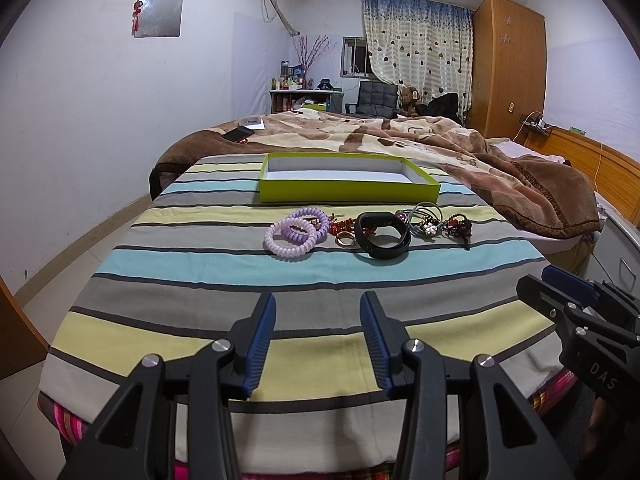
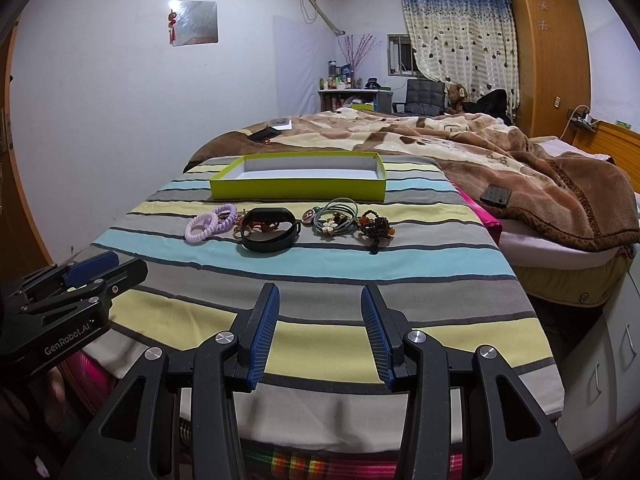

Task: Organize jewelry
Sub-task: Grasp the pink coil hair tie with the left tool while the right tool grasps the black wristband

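Note:
A row of jewelry lies on the striped cloth: purple coil bands [image 1: 295, 232] [image 2: 210, 223], red beads and gold rings [image 1: 343, 232] [image 2: 244, 227], a black wristband [image 1: 383, 236] [image 2: 271, 230], grey hair ties with a flower [image 1: 426, 219] [image 2: 335, 216], and a dark beaded bracelet [image 1: 458, 227] [image 2: 376, 229]. Behind them stands an empty lime-green box [image 1: 348, 191] [image 2: 298, 187]. My left gripper [image 1: 318, 312] [image 2: 100, 266] is open and empty over the near cloth. My right gripper [image 2: 319, 302] [image 1: 560, 282] is open and empty beside it.
The striped cloth [image 1: 200, 264] covers the bed's near end. A brown blanket [image 1: 500, 168] lies behind and to the right, with a phone [image 1: 239, 134] and a remote [image 2: 496, 195] on it. White drawers [image 2: 600, 368] stand at the right; a wall is at the left.

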Demonstrator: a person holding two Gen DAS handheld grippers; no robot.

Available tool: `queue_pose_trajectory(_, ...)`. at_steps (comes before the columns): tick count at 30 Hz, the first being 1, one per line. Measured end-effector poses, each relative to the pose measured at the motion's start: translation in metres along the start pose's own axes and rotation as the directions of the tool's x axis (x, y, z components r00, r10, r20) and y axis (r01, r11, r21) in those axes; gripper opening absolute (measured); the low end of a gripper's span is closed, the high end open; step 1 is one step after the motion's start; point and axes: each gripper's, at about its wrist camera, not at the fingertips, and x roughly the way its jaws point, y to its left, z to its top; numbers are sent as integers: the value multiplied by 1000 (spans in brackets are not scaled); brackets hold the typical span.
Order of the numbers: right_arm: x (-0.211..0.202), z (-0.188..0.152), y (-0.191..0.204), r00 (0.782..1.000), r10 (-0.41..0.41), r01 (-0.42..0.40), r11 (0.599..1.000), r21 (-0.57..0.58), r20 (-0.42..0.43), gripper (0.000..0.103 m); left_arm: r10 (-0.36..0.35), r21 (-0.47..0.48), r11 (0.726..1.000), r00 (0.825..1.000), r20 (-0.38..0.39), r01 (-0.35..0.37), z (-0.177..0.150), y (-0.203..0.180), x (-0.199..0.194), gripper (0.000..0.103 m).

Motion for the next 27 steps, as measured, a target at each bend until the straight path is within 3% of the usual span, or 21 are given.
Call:
queue_pose_trajectory(12,15,9,5,1000,5,-5,1000,-22,-7,44,-8,1,1000,1000,-18,8,6,5,15,46)
queue_pose_trajectory(27,70,47,8,995,63,-62,998,16,-81,44,29,-15,999,996,-79,-30,45,34,62,46)
